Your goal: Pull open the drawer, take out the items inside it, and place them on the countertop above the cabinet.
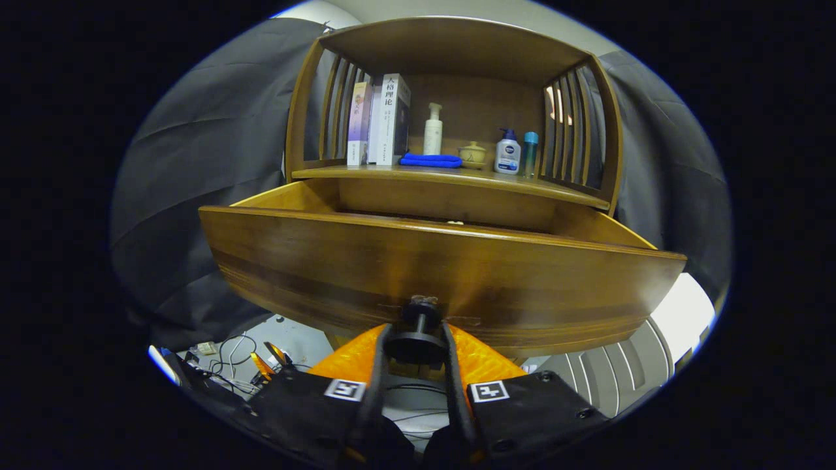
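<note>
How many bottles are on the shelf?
3: a white pump bottle behind the blue cloth, another pump bottle and a teal-capped bottle beside the right slats.

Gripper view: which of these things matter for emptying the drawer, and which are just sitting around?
Job:
drawer, pulled open
knob, gripper shut on it
countertop
contents hidden behind the drawer front

Lying about:
books
white pump bottle
blue cloth
lidded pot
two small bottles
cables on the floor
</note>
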`<state>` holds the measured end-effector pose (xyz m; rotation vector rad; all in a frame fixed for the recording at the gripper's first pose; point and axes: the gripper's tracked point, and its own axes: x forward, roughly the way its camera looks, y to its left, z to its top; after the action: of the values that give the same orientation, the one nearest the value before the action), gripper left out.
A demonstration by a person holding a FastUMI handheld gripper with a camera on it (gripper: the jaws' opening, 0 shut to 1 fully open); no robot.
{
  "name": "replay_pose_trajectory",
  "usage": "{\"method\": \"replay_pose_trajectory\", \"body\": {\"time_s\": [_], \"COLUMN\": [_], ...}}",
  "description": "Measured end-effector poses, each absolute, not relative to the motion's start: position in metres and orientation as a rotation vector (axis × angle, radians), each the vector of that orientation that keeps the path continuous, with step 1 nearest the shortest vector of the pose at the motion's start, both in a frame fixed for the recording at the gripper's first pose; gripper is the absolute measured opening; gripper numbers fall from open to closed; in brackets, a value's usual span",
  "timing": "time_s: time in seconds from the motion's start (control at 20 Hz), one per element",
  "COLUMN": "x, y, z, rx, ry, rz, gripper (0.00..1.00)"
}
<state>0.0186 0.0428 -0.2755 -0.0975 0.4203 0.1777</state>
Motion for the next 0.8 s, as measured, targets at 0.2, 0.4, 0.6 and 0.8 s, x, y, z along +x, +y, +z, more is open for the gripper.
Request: {"method": "replay_pose_trajectory", "body": {"time_s": [0.2, 0.4, 0.6, 0.8], "x": [0.005, 0.003, 0.026, 0.081], "y": [0.036, 0.045, 0.048, 0.036], "z": [-0.239, -0.179, -0.148, -0.143], "rx": [-0.138, -0.121, -0.112, -0.123], "ry": [0.358, 0.288, 0.323, 0.421], "rz": [0.188, 0.24, 0.31, 0.308], "gripper": [0.89, 0.98, 0.98, 0.98]}}
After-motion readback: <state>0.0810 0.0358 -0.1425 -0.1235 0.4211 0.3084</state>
